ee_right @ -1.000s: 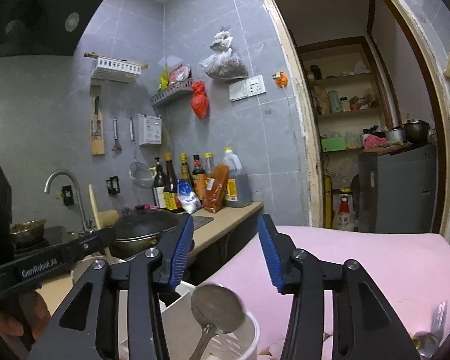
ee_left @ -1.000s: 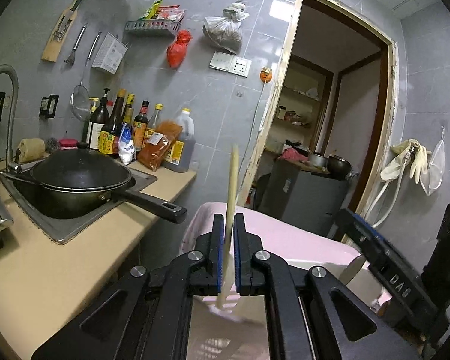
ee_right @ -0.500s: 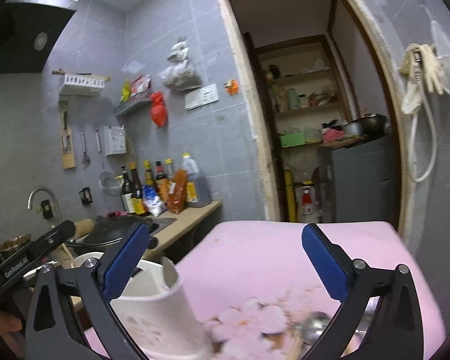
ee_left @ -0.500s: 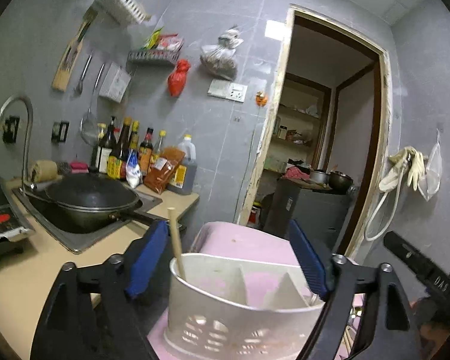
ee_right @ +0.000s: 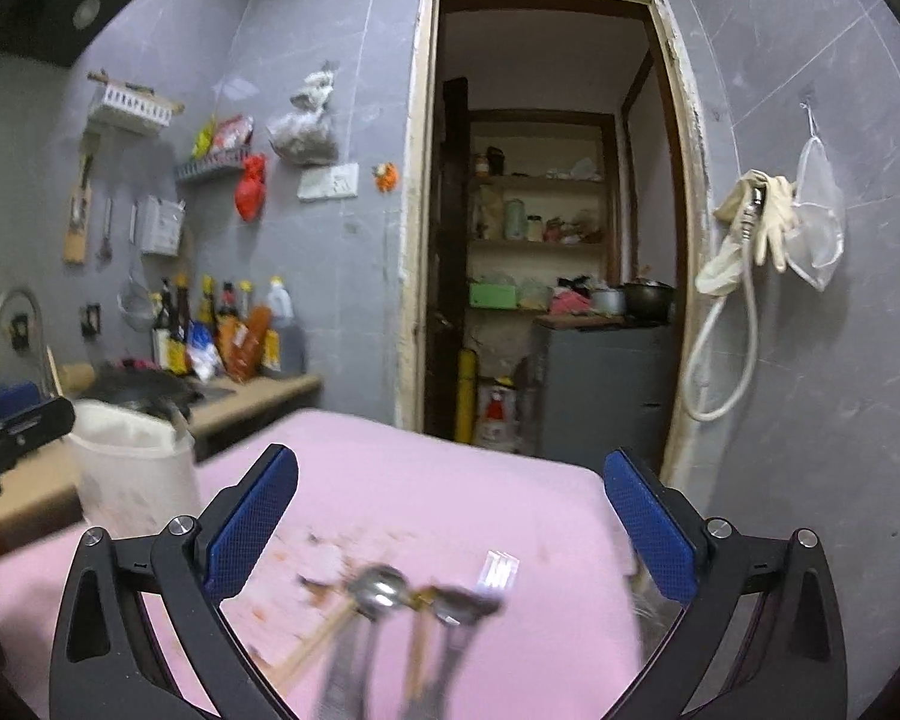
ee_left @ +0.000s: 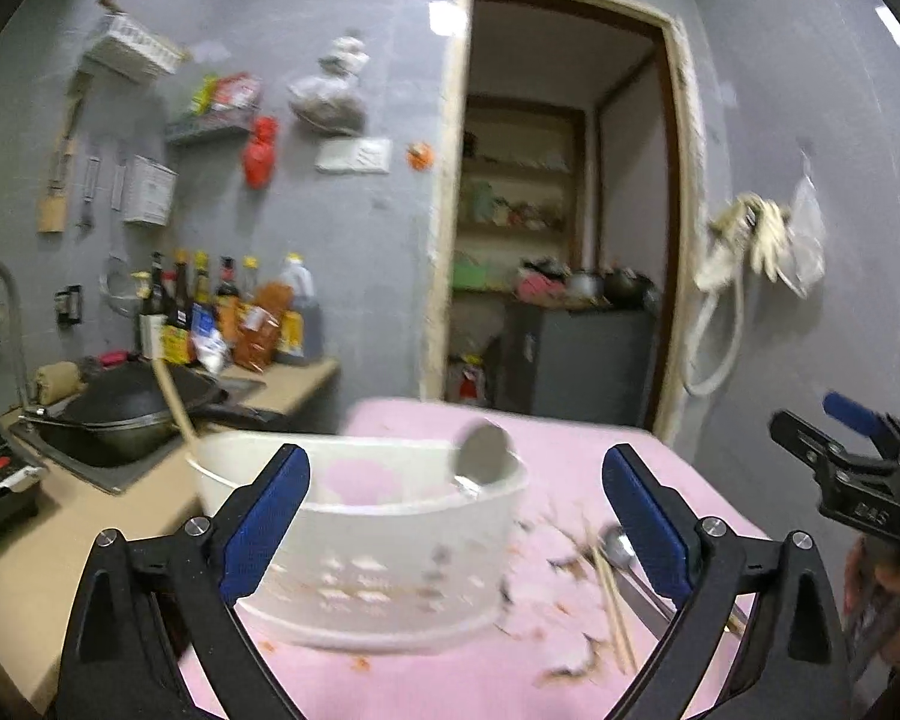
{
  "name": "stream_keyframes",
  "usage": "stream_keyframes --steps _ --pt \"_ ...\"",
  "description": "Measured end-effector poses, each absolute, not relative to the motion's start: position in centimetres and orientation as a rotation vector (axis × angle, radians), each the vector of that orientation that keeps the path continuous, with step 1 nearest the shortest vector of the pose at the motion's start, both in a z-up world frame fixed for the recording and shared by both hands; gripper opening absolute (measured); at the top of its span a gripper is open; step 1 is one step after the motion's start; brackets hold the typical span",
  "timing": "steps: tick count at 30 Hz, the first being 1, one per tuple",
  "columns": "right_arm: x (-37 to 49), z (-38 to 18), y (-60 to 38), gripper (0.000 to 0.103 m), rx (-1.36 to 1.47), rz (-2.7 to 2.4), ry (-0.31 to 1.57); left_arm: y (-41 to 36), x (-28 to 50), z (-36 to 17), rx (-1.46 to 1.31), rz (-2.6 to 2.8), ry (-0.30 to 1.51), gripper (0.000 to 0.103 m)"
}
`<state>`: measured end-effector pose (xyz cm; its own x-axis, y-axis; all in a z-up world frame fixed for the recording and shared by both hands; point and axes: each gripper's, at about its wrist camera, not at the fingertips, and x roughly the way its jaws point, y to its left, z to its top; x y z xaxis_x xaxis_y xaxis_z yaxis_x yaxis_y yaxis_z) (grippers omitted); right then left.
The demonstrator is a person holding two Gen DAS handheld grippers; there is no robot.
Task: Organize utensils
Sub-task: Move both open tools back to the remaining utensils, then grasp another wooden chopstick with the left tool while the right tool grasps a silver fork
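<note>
White perforated plastic forms the utensil holder (ee_left: pixel 360 546), by which a wooden chopstick (ee_left: pixel 174 402) and steel spoon (ee_left: pixel 480 459) are held. The left hand-held gripper (ee_left: pixel 456 516) is opening, nothing pinched; the right hand-held gripper (ee_right: pixel 450 522) is spread empty.

Dim indoor light, heavy motion blur, fisheye-warped dark edges.

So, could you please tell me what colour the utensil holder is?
White; the utensil holder shows best in the left wrist view.

Chopstick (ee_left: pixel 174 402) released into holder (ee_left: pixel 360 546), left tool (ee_left: pixel 456 516) opening
</note>
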<state>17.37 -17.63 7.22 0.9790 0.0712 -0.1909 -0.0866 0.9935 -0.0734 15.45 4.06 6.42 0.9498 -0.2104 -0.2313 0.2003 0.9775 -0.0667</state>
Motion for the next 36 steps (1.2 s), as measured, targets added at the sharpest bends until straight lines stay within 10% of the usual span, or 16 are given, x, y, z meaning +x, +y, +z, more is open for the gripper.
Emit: stream_keyframes --steps 13,17,28,36 --pt "20.9 2.2 -21.9 0.102 -0.094 0.068 0.529 -3.7 19.1 0.9 0.089 -0.306 0.587 0.095" --pt "22.9 0.9 -22.4 0.085 -0.049 0.116 0.649 -4.3 20.5 -0.6 0.086 -0.329 0.683 0.093" --pt "28.4 -1.1 -23.5 0.065 -0.057 0.138 0.837 -6.5 24.3 -3.6 0.079 -0.419 0.903 0.042" --pt "32.6 -1.6 -23.6 0.055 -0.02 0.151 0.892 -7.3 27.0 -4.2 0.075 -0.408 0.952 0.035"
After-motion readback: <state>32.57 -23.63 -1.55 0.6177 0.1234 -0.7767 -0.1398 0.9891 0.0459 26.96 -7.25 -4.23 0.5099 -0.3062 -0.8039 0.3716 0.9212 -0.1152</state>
